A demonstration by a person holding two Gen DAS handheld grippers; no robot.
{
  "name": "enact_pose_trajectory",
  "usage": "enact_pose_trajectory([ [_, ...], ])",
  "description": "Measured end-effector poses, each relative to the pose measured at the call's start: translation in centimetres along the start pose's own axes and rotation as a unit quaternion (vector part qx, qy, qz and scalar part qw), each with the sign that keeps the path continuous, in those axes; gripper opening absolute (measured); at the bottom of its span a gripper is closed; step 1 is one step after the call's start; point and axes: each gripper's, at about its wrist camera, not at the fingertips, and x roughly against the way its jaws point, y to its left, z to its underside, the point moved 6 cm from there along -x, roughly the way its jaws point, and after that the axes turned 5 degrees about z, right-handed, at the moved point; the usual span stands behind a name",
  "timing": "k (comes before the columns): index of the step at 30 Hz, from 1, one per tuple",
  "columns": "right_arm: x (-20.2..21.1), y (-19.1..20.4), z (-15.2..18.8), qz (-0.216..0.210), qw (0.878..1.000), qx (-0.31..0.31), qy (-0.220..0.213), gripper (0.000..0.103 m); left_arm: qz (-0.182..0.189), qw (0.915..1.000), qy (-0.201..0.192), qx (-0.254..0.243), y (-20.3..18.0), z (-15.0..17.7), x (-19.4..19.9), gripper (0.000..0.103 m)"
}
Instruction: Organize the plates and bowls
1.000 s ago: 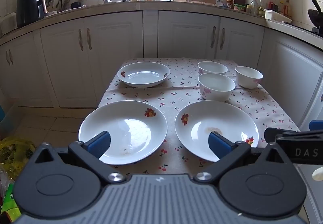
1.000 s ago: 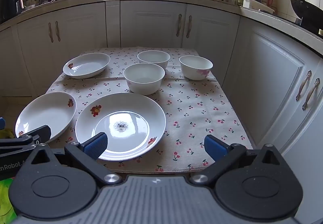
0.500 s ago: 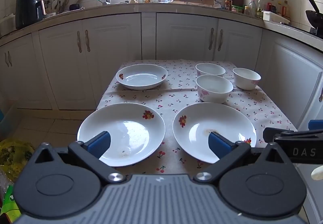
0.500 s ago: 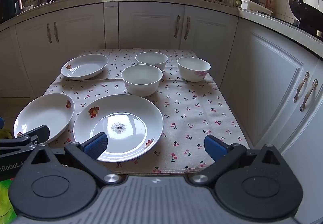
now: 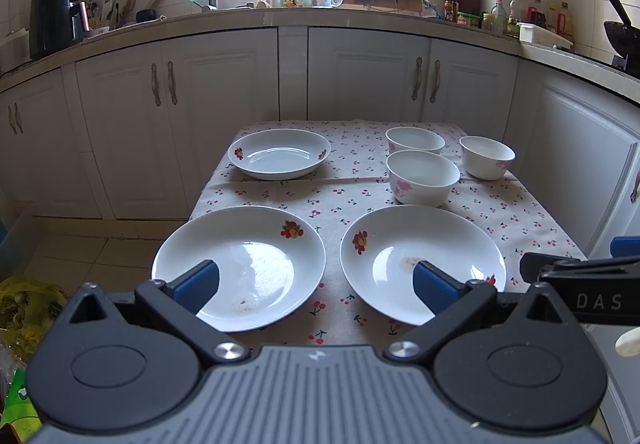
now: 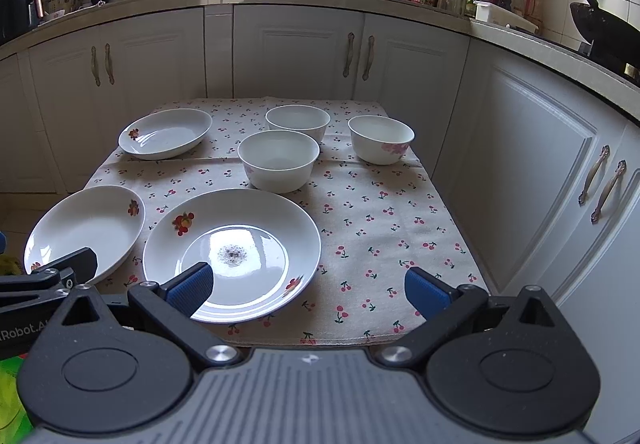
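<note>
Three white plates with fruit prints lie on a cherry-print tablecloth (image 5: pixel 340 199): a near-left plate (image 5: pixel 240 264) (image 6: pixel 84 232), a near-right plate (image 5: pixel 420 260) (image 6: pixel 236 244) and a far-left plate (image 5: pixel 280 153) (image 6: pixel 166 133). Three white bowls with pink flowers stand at the back right: a middle bowl (image 5: pixel 422 175) (image 6: pixel 278 159), a rear bowl (image 5: pixel 414 139) (image 6: pixel 298 119) and a right bowl (image 5: pixel 486 155) (image 6: pixel 380 137). My left gripper (image 5: pixel 316 284) hangs open before the two near plates. My right gripper (image 6: pixel 308 290) is open over the table's near edge, holding nothing.
White cabinets (image 5: pixel 224 103) and a cluttered counter (image 5: pixel 280 13) wrap around behind and to the right of the table. A wok (image 6: pixel 600 27) sits on the right counter. Tiled floor (image 5: pixel 80 248) and a yellow bag (image 5: pixel 24 308) lie to the left.
Both grippers have drifted slightly back and upward, so the table sits a little lower and further off in both views. Dishes have not moved; both stay open.
</note>
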Motion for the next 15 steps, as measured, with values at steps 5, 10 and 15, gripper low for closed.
enact_pose_trajectory([
  [5, -0.01, 0.0, 0.01, 0.001, 1.0, 0.0, 0.0, 0.103, 0.003, 1.0, -0.002, -0.001, -0.14, -0.15, 0.24, 0.102],
  [10, -0.06, -0.06, 0.05, 0.002, 1.0, -0.001, -0.001, 0.103, 0.01, 0.9999, -0.003, 0.0, -0.01, -0.15, 0.32, 0.102],
  [15, -0.04, -0.09, 0.02, 0.003, 1.0, 0.001, -0.002, 0.103, 0.011, 0.9999, -0.003, 0.001, 0.11, -0.15, 0.34, 0.102],
])
